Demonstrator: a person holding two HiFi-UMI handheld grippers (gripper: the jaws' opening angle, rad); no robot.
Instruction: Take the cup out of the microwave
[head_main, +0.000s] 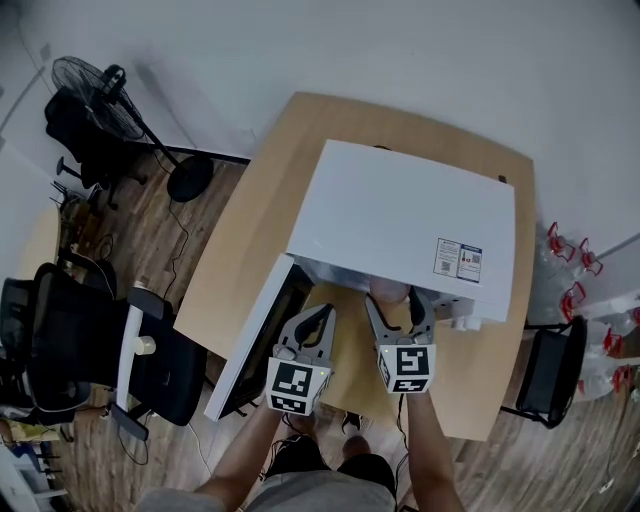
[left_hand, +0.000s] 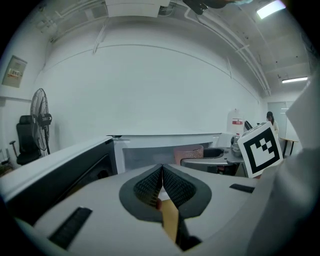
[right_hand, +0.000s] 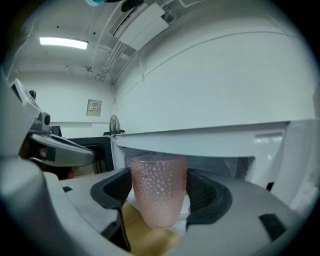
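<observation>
1. The microwave (head_main: 400, 215) sits on the tabletop (head_main: 240, 260), its door (head_main: 255, 340) swung open to the left.
2. The cup (right_hand: 159, 190) is at the microwave's mouth, between the right tool's (head_main: 397, 302) jaws.
3. The left tool (head_main: 323, 314) is just left of it, before the opening, jaws together.
4. A fan (head_main: 100, 95) and a chair (head_main: 60, 340) stand left of the tabletop.

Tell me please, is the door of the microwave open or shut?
Open. In the head view the door stands swung out from the front of the microwave; the left gripper view shows its dark inner face.
</observation>
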